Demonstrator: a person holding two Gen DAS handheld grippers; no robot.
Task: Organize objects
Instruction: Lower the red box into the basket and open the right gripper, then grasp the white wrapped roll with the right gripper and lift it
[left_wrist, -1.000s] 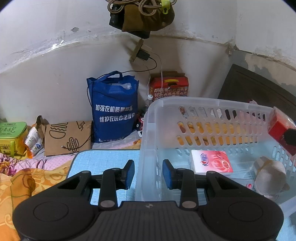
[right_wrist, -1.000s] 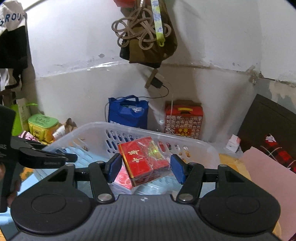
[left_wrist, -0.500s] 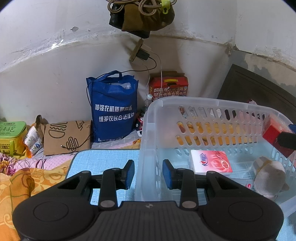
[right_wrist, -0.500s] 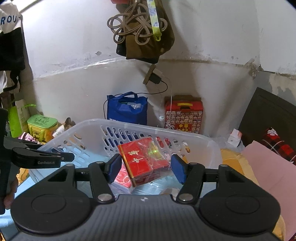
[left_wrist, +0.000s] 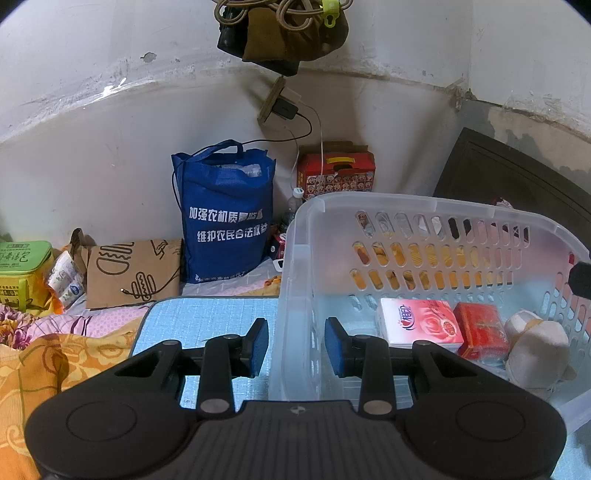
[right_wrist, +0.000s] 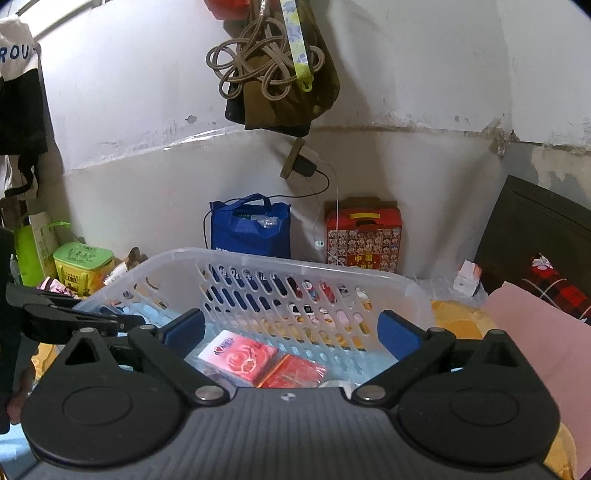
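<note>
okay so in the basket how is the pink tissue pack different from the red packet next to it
The pink tissue pack is white and pink with a rose print; the red packet is solid red in shiny wrap. The tissue pack looks larger. It lies nearer the basket's middle, the red packet between it and the plush toy. Both lie flat on the basket floor.

Plush toy (left_wrist: 537, 349) half hidden by basket wall (left_wrist: 565, 314).
</note>
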